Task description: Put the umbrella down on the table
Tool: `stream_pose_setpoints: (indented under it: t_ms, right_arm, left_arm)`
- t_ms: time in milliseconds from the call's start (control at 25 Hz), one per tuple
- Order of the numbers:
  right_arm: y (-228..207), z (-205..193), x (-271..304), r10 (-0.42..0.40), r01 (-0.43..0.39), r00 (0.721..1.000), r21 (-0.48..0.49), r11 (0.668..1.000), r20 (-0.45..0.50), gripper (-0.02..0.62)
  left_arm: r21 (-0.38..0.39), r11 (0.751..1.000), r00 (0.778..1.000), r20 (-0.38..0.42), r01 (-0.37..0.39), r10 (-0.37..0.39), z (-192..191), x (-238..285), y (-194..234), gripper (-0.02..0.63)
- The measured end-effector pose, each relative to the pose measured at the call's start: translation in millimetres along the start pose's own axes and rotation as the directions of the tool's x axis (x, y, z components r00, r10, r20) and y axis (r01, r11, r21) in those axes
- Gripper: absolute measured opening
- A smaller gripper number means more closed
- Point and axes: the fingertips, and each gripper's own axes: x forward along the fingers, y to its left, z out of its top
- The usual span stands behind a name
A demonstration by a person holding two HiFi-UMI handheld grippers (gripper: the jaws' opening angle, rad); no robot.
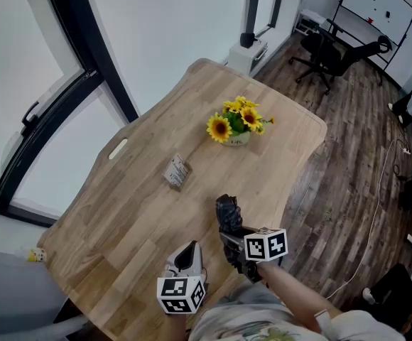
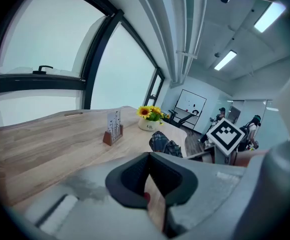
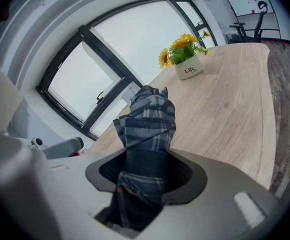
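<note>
Clamping the folded plaid umbrella point(image 3: 147, 119), the right gripper point(image 3: 147, 171) holds it tilted over the counter's point(image 1: 142, 212) near edge, tip toward the sunflowers point(image 1: 236, 123). Beside it, the left gripper point(image 2: 149, 176) hangs empty, jaws together. A card stand point(image 1: 177, 171) sits farther up the counter.

Flowerpot point(image 1: 235, 139) on table point(image 1: 121, 219), card stand point(image 1: 177, 171) left, umbrella point(image 1: 228, 215) nearer

Umbrella point(image 3: 147, 124): plaid cloth, soft folds. Table point(image 1: 135, 204): pale wood, matt, smooth.
</note>
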Motion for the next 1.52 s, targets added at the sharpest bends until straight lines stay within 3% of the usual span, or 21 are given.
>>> stream_pose_setpoints:
  t_ms: [1520]
  right_arm:
    - [-40, -27, 44, -0.096, 0.095, 0.990, -0.010, 0.995, -0.106, 0.210]
  left_arm:
    - [-0.035, 0.998, 0.999, -0.009, -0.050, 0.050, -6, -1, 23, 0.000]
